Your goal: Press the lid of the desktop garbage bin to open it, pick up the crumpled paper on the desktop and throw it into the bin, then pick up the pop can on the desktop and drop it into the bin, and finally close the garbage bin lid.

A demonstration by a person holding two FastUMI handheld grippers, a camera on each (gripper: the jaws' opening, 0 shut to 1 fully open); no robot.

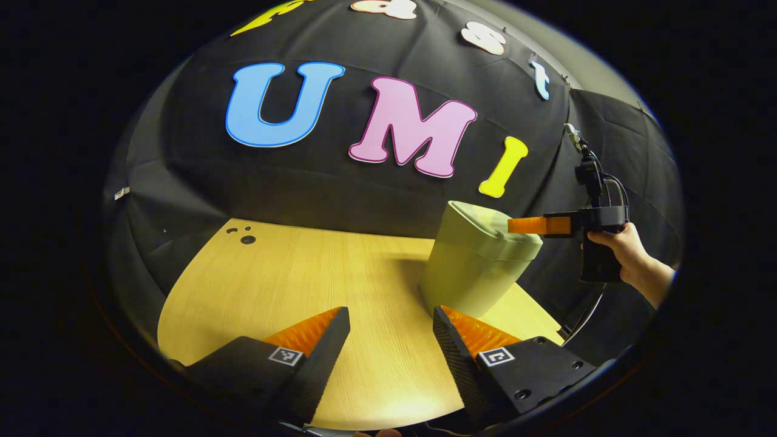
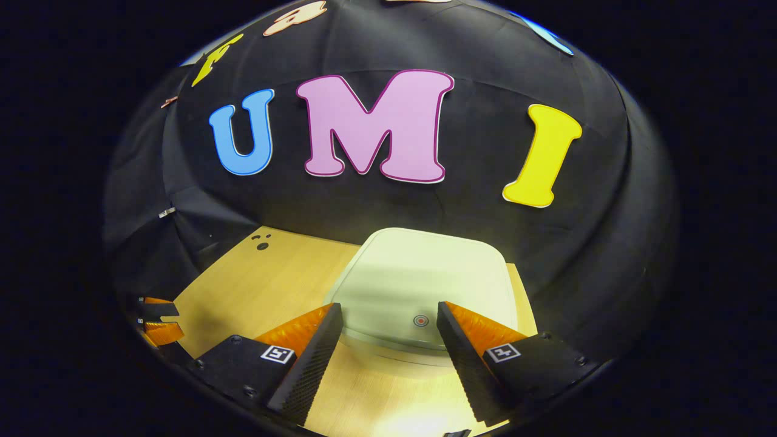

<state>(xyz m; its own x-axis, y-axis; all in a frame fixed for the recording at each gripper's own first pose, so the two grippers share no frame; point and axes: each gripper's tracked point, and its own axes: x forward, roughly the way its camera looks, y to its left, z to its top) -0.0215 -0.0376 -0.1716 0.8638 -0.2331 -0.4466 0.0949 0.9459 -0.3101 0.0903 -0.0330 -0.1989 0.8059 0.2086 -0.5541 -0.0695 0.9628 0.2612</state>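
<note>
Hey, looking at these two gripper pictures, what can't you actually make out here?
- Inside of the bin: hidden by its shut lid, both views.
- Right gripper in the left gripper view: seen side-on over the bin, so contact with the lid is unclear.
- Small round mark on the lid, right gripper view: too small to tell.
- Near table edge: cut off behind the fingers.

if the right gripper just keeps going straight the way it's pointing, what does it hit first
Probably the bin's closed lid: the right gripper, jaws open, hovers just above it, aimed across its top. Depth is unclear; it might skim over toward the black cloth wall.
</note>
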